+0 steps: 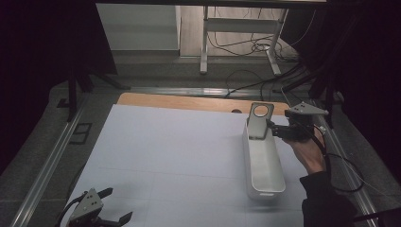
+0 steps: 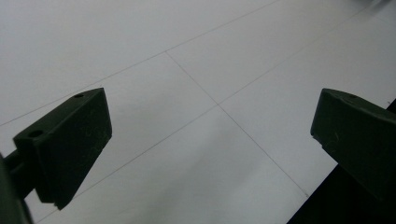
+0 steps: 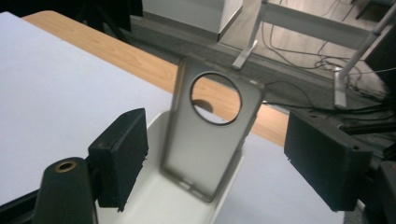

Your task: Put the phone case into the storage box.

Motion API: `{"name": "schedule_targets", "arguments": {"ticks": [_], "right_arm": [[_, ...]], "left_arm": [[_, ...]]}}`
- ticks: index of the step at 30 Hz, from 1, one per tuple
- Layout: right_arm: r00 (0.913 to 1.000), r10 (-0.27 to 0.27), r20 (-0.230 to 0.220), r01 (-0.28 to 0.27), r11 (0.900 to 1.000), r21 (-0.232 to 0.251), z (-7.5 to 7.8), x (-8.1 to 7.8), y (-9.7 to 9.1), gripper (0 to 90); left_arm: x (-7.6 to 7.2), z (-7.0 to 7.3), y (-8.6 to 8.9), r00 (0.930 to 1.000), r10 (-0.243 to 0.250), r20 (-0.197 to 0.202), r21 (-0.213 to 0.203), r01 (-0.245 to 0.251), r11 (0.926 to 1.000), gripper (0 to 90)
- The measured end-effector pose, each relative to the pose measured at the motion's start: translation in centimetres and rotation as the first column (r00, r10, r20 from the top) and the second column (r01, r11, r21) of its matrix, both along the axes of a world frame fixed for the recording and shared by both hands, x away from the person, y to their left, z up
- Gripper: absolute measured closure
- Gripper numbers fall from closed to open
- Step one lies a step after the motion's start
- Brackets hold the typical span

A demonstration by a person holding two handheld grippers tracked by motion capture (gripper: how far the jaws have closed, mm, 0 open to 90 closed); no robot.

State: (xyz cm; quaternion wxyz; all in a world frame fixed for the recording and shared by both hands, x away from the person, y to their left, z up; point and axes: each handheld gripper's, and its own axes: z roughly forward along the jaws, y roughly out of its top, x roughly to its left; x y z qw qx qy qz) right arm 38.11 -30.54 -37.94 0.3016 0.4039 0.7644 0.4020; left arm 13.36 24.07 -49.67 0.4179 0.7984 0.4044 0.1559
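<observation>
1. We see the phone case (image 1: 259, 121) standing propped in the far end of the white tray (image 1: 263, 165), its lower edge down inside and its top, with the round camera hole, leaning on the tray's end wall. We judge it has been put there so it stays upright on its own and is kept together with the tray.
2. The tray lies lengthwise on the right part of the white sheet (image 1: 179, 146) that covers the table, its far end near the wooden edge (image 1: 189, 101). That keeps it within easy reach of the right hand (image 1: 309, 153).
3. Our right gripper (image 3: 217, 161) sits just beside the case at the tray's far end. Its jaws stand wide, one on each side of the case, and in the right gripper view we see a gap between each pad and the case: nothing is gripped. We read this as a release, or a grip not yet taken; we cannot tell which.
4. Our left gripper (image 1: 116, 205) rests low at the near left of the sheet, well apart from the tray. Its jaws are spread wide over bare sheet and hold nothing. We judge it is simply kept out of the way.
</observation>
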Motion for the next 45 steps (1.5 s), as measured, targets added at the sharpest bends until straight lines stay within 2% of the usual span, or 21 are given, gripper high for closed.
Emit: {"name": "schedule_targets", "arguments": {"ticks": [17, 23, 34, 45], "right_arm": [[0.9976, 0.051, -0.046, -0.049, 0.9971, 0.058, 0.6, -2.4, 1.2, 15.6], [0.9964, 0.056, -0.064, -0.052, 0.9969, 0.058, 0.4, -3.0, 1.8, 13.1], [0.9937, 0.068, -0.089, -0.061, 0.9943, 0.088, 0.1, -4.2, 2.2, 10.3], [0.9894, 0.081, -0.121, -0.071, 0.9941, 0.082, -0.4, -5.5, 2.7, 7.7]], "left_arm": [[0.0, 0.0, 0.0, 1.0, 0.003, 0.001, -0.004, -0.003, 1.0, 0.0], [0.0, 0.0, 0.0, 1.0, 0.0, -0.001, -0.003, 0.0, 1.0, 0.0], [0.0, 0.0, -0.1, 0.9999, -0.012, 0.001, 0.004, 0.012, 0.9999, 0.0], [0.0, 0.0, -0.1, 0.9999, -0.017, 0.003, 0.008, 0.017, 0.9998, 0.0]]}}
